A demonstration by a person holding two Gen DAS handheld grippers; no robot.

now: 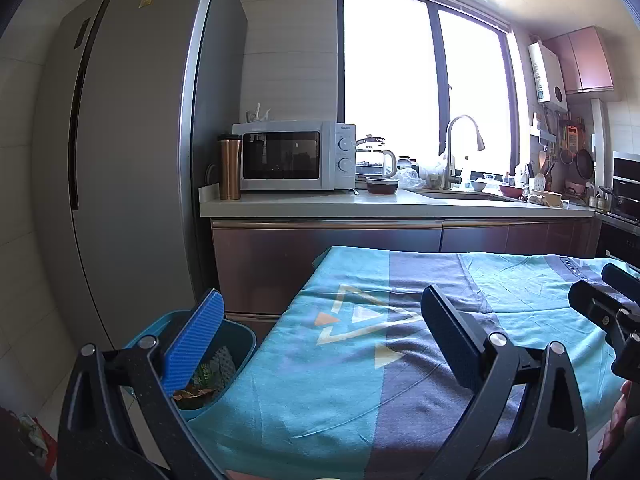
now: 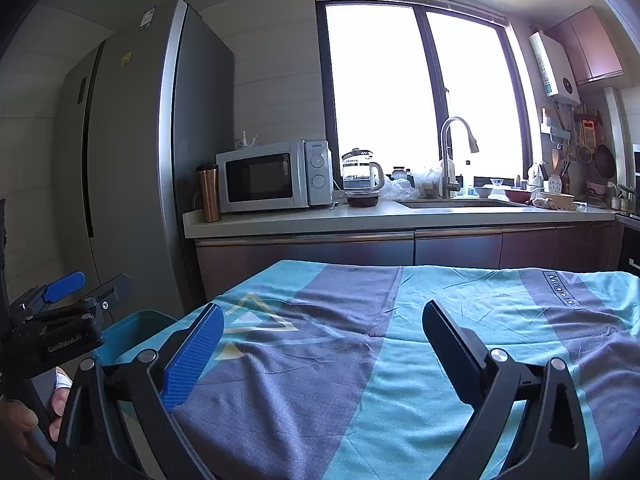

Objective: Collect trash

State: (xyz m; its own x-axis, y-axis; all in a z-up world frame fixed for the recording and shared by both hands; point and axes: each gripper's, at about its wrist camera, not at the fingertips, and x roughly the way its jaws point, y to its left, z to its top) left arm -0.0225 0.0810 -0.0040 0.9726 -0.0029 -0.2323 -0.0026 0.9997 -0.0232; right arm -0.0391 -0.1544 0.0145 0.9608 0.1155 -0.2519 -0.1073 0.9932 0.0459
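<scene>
Both grippers, left gripper (image 1: 320,340) and right gripper (image 2: 324,356), spread ribbed fingers wide above wrinkled cloth (image 2: 360,360); crumpled wrappers fill teal bin (image 1: 240,340)

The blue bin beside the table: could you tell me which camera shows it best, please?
The left wrist view shows the blue bin best: its open top and the trash inside are visible. The right wrist view shows only part of its rim, nothing inside.

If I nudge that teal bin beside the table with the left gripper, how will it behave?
The teal bin looks like thin plastic, so it would probably slide or tip easily. Only a little trash shows inside, so it is likely light. The left gripper is open above the tablecloth, so one finger could probably do the pushing.
</scene>
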